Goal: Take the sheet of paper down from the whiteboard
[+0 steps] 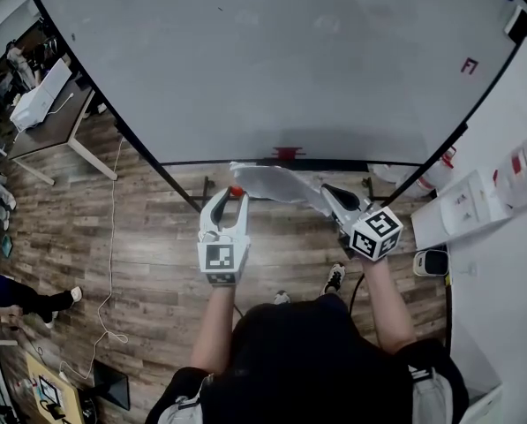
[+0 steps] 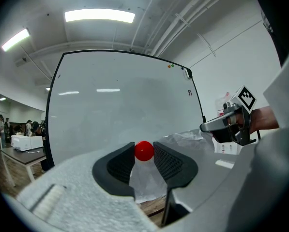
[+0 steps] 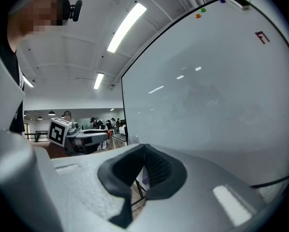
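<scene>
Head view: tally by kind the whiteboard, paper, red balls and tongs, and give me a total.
whiteboard: 1
sheet of paper: 1, clamped in the right tongs
red ball: 1, clamped in the left tongs
tongs: 2
total: 5

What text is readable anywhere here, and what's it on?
"F": red handwritten mark near the top right of the whiteboard; the stroke beside it is unclear.
Red patch at the whiteboard's lower edge: too blurred to read.
Red print on the white boxes at right: too small to read.
Marker cubes: square codes only, no words.
</scene>
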Available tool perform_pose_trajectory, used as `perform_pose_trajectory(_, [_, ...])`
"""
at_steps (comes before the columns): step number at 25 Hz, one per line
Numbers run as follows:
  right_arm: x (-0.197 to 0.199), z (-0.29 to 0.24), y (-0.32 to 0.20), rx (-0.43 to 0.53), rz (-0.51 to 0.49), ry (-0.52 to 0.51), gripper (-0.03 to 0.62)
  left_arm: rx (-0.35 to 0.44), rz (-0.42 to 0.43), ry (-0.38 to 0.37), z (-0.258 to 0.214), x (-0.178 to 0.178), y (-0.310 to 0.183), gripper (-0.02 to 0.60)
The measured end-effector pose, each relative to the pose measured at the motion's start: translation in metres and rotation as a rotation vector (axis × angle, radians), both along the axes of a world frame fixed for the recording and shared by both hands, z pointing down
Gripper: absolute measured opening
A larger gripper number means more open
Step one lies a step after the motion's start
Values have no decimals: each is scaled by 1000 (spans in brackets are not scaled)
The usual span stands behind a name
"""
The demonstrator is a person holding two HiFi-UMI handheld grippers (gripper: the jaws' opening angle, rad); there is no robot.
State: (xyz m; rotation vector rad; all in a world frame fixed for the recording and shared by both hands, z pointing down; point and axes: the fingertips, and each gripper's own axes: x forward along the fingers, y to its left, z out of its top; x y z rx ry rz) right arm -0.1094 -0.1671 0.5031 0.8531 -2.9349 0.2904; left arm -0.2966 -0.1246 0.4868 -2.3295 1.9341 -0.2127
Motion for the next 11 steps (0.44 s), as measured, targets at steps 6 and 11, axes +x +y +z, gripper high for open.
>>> perform_pose_trajectory(6, [1,-5,-6,-14,-3,-37,3,-8,7,4,1,3,-7,132])
perform_pose_trajectory(11, [-2,-10,-9,-33,-13,-87,3,-20,7,11,8,1,-10,130])
